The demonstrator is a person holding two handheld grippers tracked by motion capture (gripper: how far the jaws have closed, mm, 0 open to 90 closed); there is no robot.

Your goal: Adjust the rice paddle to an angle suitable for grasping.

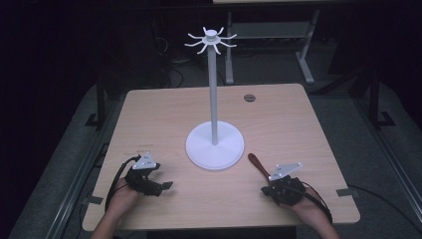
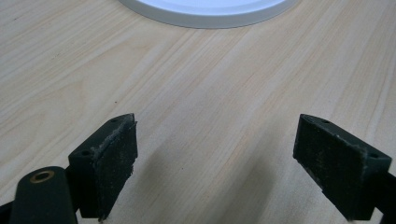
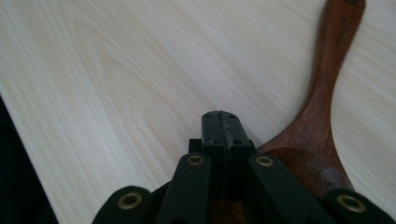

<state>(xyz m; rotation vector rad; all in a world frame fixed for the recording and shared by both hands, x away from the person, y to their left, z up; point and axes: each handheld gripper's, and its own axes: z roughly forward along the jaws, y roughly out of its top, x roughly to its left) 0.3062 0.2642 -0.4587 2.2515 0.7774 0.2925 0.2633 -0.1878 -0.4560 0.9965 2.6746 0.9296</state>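
A person seated at a light wooden table (image 1: 278, 114) holds a black two-jaw claw in each hand, forearms entering from the near edge. The right claw (image 3: 219, 122) rests low over the near right part of the table with its jaws pressed flat together, nothing between the pads; in the high view it (image 1: 271, 185) sits just behind the broad end of a dark wooden spoon (image 1: 258, 163). The right gripper view shows that spoon (image 3: 327, 93) lying flat on the table just to the right of the shut jaws, its bowl tucked partly under the claw's linkage and its handle running away toward the top of the frame. Whether the claw's body touches the bowl cannot be told.

The left claw (image 1: 166, 185) lies near the left front corner, a grey three-cornered plate on its top and a black cable looping back past the wrist. The left gripper view has its two pads (image 2: 114, 158) standing wide apart over bare wood, gripping nothing, with the rim of a white round base (image 2: 210, 16) just ahead.

That base belongs to a white stand (image 1: 214, 144) at the table's centre: a slim upright pole topped by a ring of short curved hooks (image 1: 211, 40). The spoon lies just to the right of the base, near it but apart. A small dark round port (image 1: 249, 98) marks the table's far side.
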